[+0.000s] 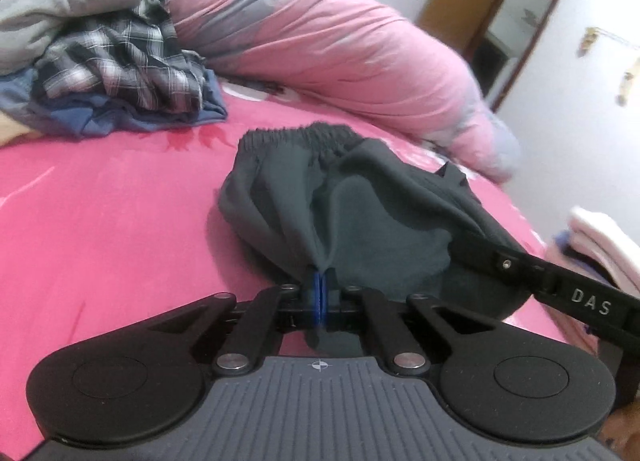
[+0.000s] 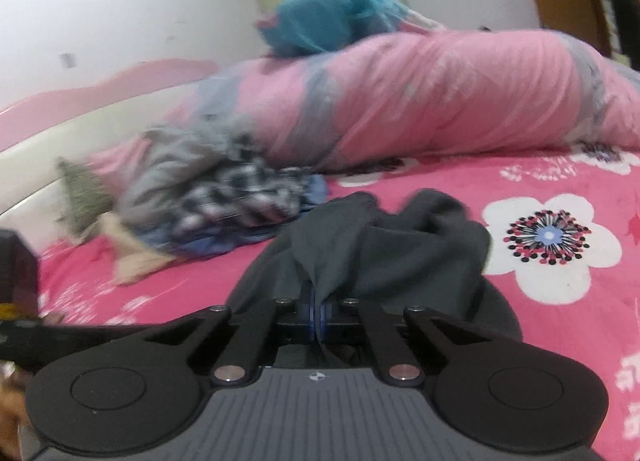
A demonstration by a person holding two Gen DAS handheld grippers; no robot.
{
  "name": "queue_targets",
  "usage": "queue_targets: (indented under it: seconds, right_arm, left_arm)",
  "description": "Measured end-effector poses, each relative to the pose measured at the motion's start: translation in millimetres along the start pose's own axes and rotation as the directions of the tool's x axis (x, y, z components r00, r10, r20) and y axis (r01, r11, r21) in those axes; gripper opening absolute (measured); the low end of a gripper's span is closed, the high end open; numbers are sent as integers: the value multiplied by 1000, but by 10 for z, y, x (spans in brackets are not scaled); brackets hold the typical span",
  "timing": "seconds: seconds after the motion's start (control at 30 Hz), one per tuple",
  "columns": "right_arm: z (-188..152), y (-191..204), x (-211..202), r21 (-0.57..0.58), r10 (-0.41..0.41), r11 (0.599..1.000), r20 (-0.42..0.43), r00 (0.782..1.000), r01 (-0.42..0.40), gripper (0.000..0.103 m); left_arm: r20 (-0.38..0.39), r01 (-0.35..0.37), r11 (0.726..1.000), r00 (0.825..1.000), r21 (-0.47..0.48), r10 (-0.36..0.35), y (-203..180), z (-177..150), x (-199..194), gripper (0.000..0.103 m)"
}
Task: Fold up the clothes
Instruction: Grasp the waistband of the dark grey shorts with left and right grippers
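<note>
Evidently both grippers — left gripper [image 1: 319,293], right gripper [image 2: 317,311] — clamp the dark shorts [image 1: 340,197] at the frame's lower middle, ready to fold them.

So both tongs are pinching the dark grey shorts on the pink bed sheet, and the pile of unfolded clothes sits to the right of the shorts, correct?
Not quite. The pile of unfolded clothes sits to the left of the dark grey shorts, as the left wrist view shows. The rest holds: the left tongs and right tongs both pinch the shorts on the pink bed sheet.
</note>
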State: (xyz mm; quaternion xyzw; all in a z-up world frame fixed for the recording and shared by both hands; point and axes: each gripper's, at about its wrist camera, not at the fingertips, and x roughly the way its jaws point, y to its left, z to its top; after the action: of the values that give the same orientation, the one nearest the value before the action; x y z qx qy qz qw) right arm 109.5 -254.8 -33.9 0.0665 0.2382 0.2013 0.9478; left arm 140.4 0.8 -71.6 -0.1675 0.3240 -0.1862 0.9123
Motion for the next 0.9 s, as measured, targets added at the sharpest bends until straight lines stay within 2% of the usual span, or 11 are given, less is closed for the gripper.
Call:
queue_targets:
  seconds: [0.17,0.33,0.43,0.47,0.5,0.53,0.57,0.6,0.7,0.77,0.9]
  right_arm:
    - [-407,332,-584,-96,90,991,-36,995,-93,1]
    - [-902,579,-892,-144,143,976,-155,978,-165,2]
    - [-1102,673,-991,-167,132,970,-246,960,-176,9]
    - [-1113,678,-1036,-170,131,969,-254,958,-178,14]
    - [-1100,669,-1089,-168,135,969,-249,959,-180,26]
    - [-1088,661,-1142,-166,139,969,-244,960,-183,40]
    - [-1056,635,-1193,-158,146,970,-222,964,-184,47]
    - [-990,579,-1219,-134,157,974,-185,970,-184,52]
    - [-760,373,-1205,-37,177,983,-75,981,-181,65]
    - [-625,246,-1072,31,160,987,-25,987,-159,67]
    - [-472,-12,-677,150,135,980,-17,991,-131,67]
  left_arm:
    - [-64,21,1000,998,3,-21,46,-455,-494,0]
    - [-136,1,1000,991,28,3,139,-790,-771,0]
    - [-154,-2,1000,988,25,6,210,-844,-905,3]
    - [-146,0,1000,989,23,3,225,-830,-943,10]
    - [-136,3,1000,991,21,0,239,-815,-980,16]
    - [-117,5,1000,993,24,-2,237,-787,-1018,26]
    - [-95,8,1000,995,30,-5,211,-752,-1044,33]
    - [-75,14,999,997,43,-11,179,-719,-1058,35]
    - [-31,17,997,999,75,-15,61,-611,-1006,52]
    - [-11,20,997,1000,71,-19,13,-532,-914,57]
    - [-3,-13,998,1000,59,13,-1,-353,-657,73]
